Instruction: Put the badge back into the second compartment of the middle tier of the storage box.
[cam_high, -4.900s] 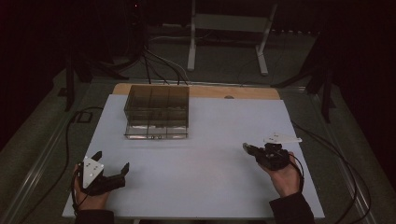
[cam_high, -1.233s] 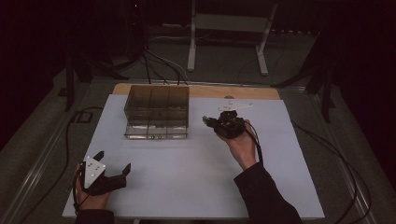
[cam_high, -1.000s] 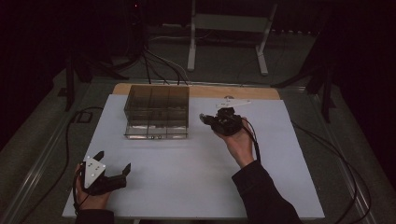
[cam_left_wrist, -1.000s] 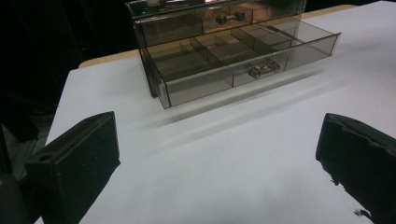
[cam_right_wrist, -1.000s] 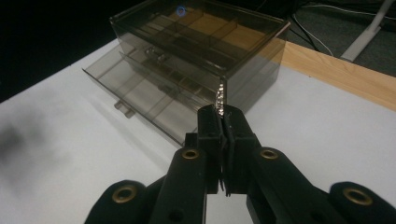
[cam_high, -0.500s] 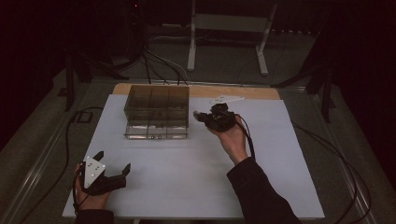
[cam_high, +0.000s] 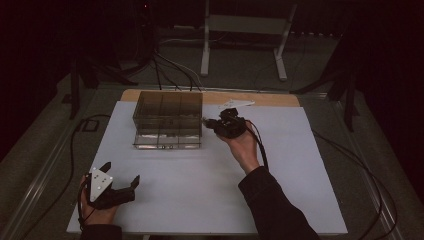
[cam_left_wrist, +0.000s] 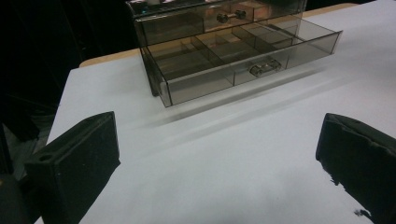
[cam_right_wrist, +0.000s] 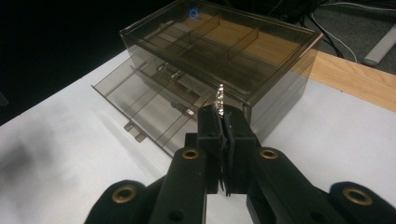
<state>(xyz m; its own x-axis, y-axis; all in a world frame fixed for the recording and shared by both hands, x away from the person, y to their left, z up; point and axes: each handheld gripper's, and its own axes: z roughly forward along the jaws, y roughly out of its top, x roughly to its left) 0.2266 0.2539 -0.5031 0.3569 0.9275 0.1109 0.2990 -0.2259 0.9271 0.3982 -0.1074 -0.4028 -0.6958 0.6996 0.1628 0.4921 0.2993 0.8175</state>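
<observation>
Right gripper moved to drawer box; clamped on sparkly piece | left gripper jaws apart

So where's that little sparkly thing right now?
The small sparkly piece is pinched in the right gripper, held beside the right end of the smoky clear drawer box, whose bottom drawer is pulled out.

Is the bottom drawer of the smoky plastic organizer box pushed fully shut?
No: in the left gripper view the bottom drawer stands pulled out well forward of the organizer box, its empty compartments open to view.
</observation>
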